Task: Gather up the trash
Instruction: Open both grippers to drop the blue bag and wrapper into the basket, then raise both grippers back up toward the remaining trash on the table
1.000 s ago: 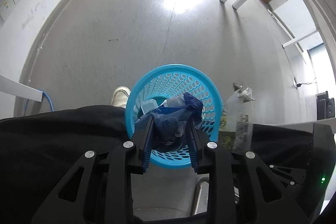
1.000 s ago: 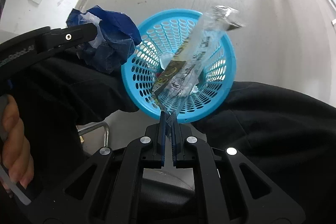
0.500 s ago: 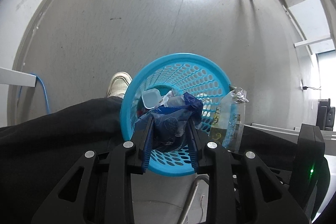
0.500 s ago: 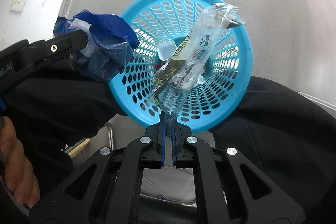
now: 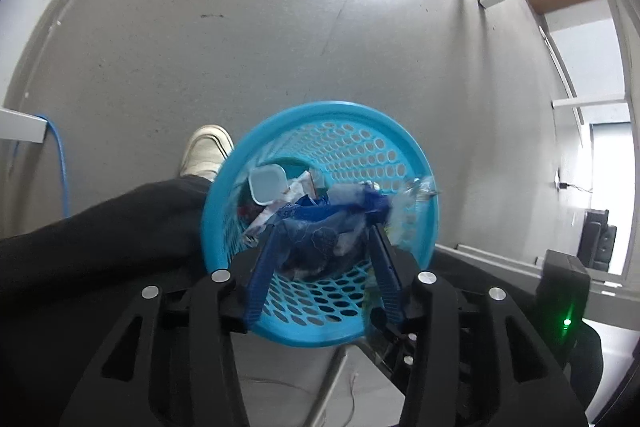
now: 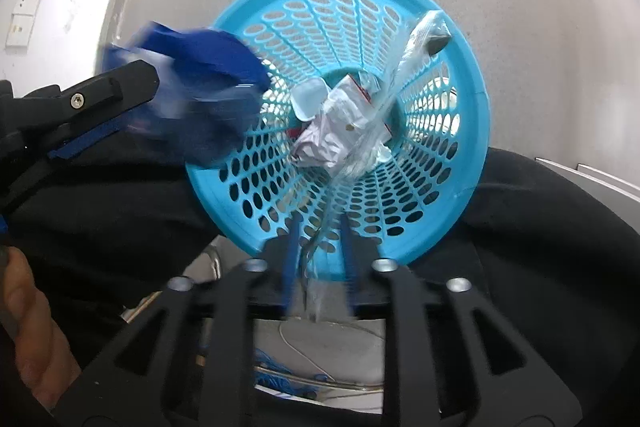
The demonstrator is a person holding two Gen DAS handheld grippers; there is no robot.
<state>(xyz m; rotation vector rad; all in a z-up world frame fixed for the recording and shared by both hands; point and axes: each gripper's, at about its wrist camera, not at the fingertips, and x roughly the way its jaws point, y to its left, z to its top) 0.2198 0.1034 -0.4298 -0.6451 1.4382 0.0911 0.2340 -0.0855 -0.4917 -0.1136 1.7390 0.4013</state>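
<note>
A: While both tongs are opening over the blue basket (image 6: pixel 472 99), where is the trash placed relative to them?

B: Directly beyond them, downward. The basket mouth is seen under both pairs. The left tongs (image 5: pixel 322 227) are spread about halfway, and the crumpled blue bag (image 5: pixel 324 231) is seen between the fingers; whether the pads press on it cannot be told for certain, though slack is suggested at the right side.

A: And the right side?

B: The right tongs (image 6: pixel 318 255) are parted narrowly. The clear wrapper (image 6: pixel 404 83) is seen loose between them, blurred, no pad pressed on it.

A: Its long axis?

B: Lengthwise away from the tongs, running into the basket, the far end pointed at the far rim, the near end at the fingers. A fall straight in is judged likely.

A: The blue bag?

B: No clear long axis, a wad. It is placed over the near-left rim in the right view, so a catch on the rim is judged possible.

A: Already inside?

B: Crumpled paper (image 6: pixel 336 131) and a small white cup (image 6: pixel 308 99) are noted at the bottom.
</note>
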